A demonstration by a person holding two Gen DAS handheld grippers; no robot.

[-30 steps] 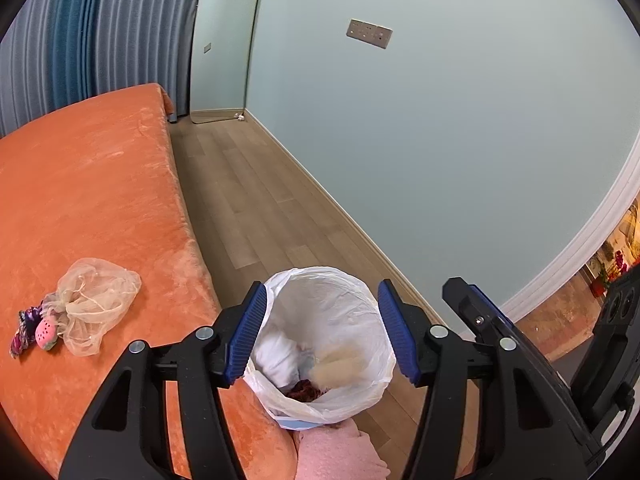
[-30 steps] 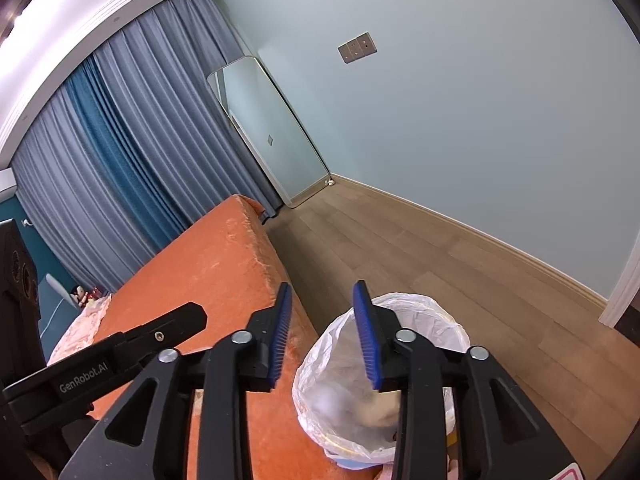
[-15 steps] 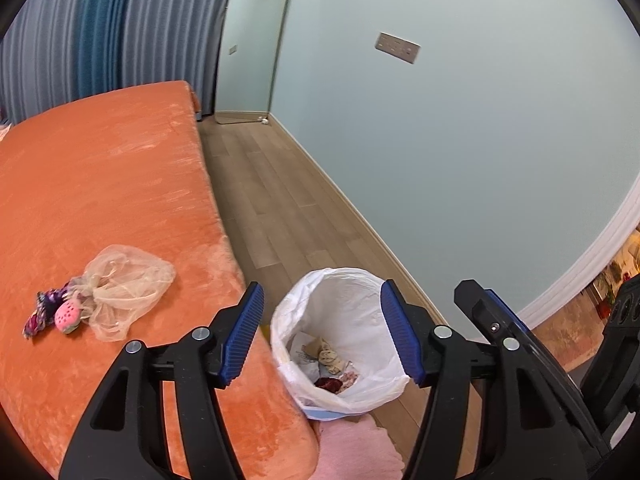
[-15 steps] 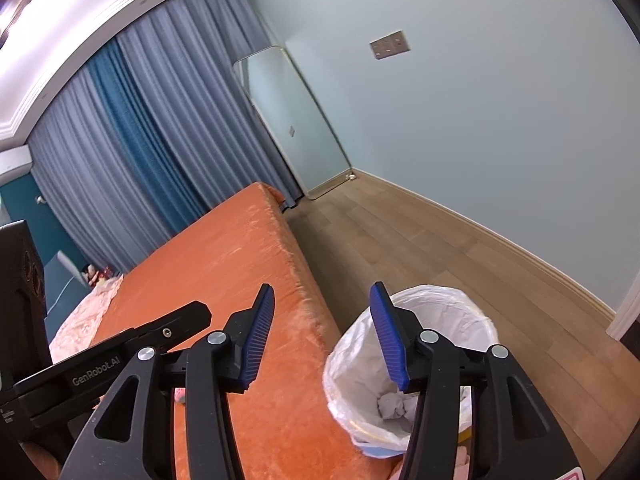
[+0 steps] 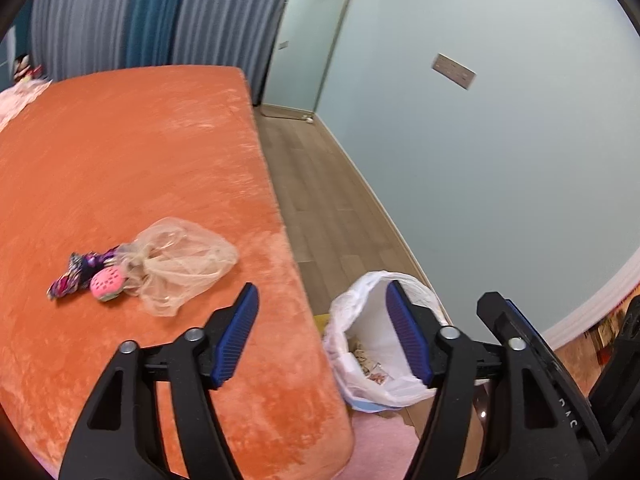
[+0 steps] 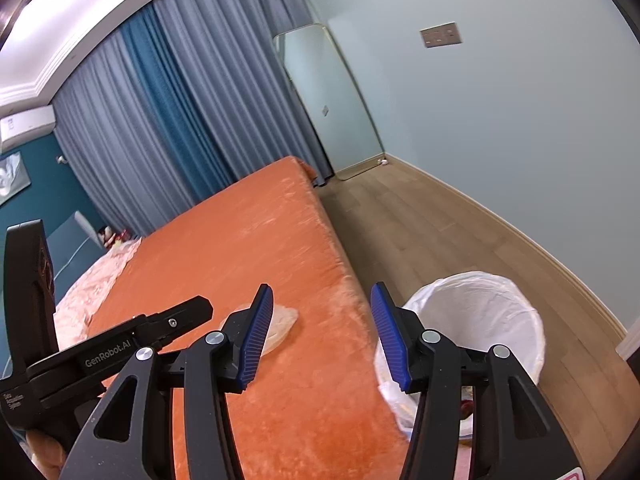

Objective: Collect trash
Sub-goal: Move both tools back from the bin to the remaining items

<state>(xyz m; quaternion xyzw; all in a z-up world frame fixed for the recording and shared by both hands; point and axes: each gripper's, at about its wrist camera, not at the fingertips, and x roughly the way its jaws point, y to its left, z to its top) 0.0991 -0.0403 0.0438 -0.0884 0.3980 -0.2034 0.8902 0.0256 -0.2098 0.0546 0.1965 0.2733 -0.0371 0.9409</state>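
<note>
Presently both tools empty: left tool (image 5: 320,328) and right tool (image 6: 322,336) with jaws spread wide, likely ready for another pickup. Remaining trash, a crumpled clear bag (image 5: 182,264) beside a pink scrap (image 5: 107,287), lies on the orange bed (image 5: 132,152). Lined bin (image 6: 480,312) stands on wood floor (image 6: 432,232) just beside the bed corner.
</note>
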